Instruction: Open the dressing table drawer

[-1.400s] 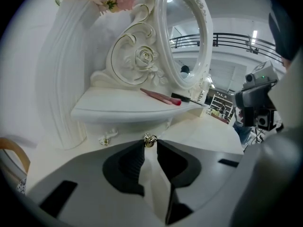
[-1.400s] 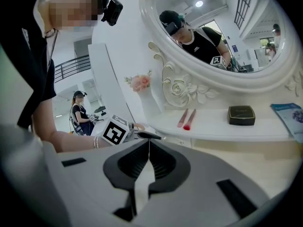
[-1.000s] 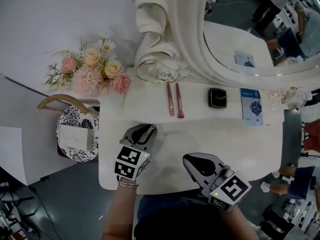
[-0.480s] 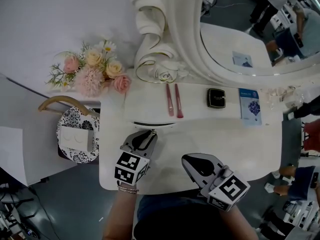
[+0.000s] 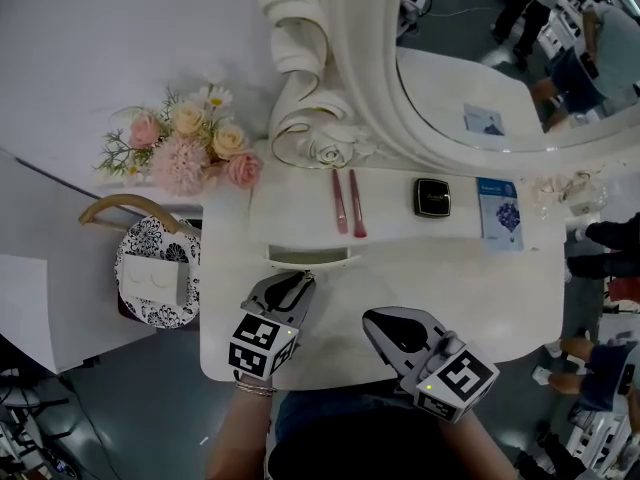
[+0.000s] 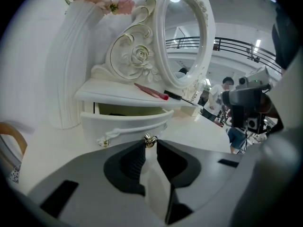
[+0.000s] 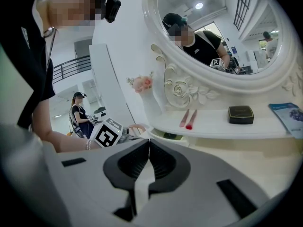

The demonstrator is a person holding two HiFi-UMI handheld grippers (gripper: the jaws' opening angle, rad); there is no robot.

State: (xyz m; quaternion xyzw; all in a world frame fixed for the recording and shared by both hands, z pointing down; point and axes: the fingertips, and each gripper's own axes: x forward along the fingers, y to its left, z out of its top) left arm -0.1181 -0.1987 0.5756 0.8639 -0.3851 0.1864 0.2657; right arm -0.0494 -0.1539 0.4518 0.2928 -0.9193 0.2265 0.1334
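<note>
White dressing table beneath an oval mirror. The drawer, slightly open, lies at 12 o'clock from the left gripper, whose jaws pinch its gold knob. The right gripper, at 4 o'clock, is closed and empty.

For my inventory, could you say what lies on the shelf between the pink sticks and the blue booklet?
A black compact, seen in the head view.

Mirror running off the top and right edges, drawer interior hiding mostly under the shelf, its gold knob sitting half-covered, seemingly pinched, at the left gripper tips, blue booklet print coming through too small to read.
</note>
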